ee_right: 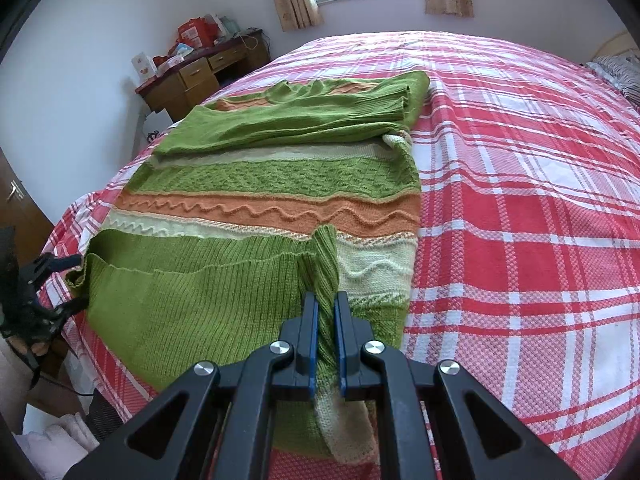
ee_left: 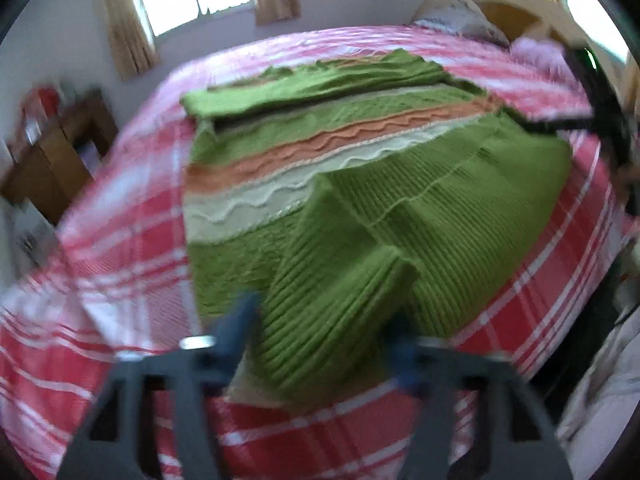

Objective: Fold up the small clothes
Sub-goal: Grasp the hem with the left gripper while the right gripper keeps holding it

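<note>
A green knit sweater point(ee_right: 272, 168) with orange and cream wavy stripes lies on the red plaid bed; its sleeves are folded across the chest. My right gripper point(ee_right: 326, 308) is shut on a bunched fold of the green ribbed hem and holds it over the body. In the blurred left wrist view the sweater point(ee_left: 360, 184) fills the middle and my left gripper point(ee_left: 324, 320) stands open around the other hem corner, which lies folded between the fingers. The left gripper also shows at the left edge of the right wrist view point(ee_right: 76, 280), open at the hem's corner.
The bed's red and white plaid cover point(ee_right: 520, 200) spreads wide to the right. A wooden desk point(ee_right: 200, 76) with boxes stands by the far wall under a window. A headboard and pillows point(ee_left: 500, 20) lie at the far right of the left wrist view.
</note>
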Available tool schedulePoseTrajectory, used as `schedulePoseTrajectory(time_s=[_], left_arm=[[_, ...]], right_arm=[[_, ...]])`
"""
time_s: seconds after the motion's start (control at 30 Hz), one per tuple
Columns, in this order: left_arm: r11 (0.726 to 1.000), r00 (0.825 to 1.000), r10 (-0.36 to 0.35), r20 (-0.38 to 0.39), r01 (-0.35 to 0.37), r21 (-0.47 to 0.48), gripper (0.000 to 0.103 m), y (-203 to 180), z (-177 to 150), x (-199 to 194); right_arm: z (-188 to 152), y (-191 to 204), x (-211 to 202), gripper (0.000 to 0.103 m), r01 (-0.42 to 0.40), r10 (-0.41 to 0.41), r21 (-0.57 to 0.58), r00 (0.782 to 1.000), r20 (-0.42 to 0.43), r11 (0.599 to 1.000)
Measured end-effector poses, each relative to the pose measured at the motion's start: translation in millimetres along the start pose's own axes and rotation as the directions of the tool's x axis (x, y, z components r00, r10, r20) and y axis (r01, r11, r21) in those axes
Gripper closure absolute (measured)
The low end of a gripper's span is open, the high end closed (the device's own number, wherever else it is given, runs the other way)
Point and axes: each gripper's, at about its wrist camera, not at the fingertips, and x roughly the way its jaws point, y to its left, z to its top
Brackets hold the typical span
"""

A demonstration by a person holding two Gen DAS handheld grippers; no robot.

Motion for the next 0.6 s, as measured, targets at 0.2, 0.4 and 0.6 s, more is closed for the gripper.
schedulePoseTrajectory(time_s=[0.2,0.4,0.6], left_arm=[[0.948,0.984,-0.14,0.106,0.164,-0.271,0.092,53.1,-4.3,-15.7],[0.984,0.995,-0.089,0.053,0.096,-0.153,0.066,27.2,0.5,-4.2],[0.977,0.99,-0.116,0.085,0.13,-0.17,0.052,29.2,8.4,2.8]], right_arm=[[-0.9,-5.5,-0.3,0.096,-0.03,0.029,0.031,1.0,0.011,0.999],[-3.6,-7.2,-2.6,0.096,-0.043,0.042,0.046,0.999,0.03,0.998],[-1.1,0.7,-7.2,0.094,-0.028,0.028,-0.007,0.999,0.026,1.0]])
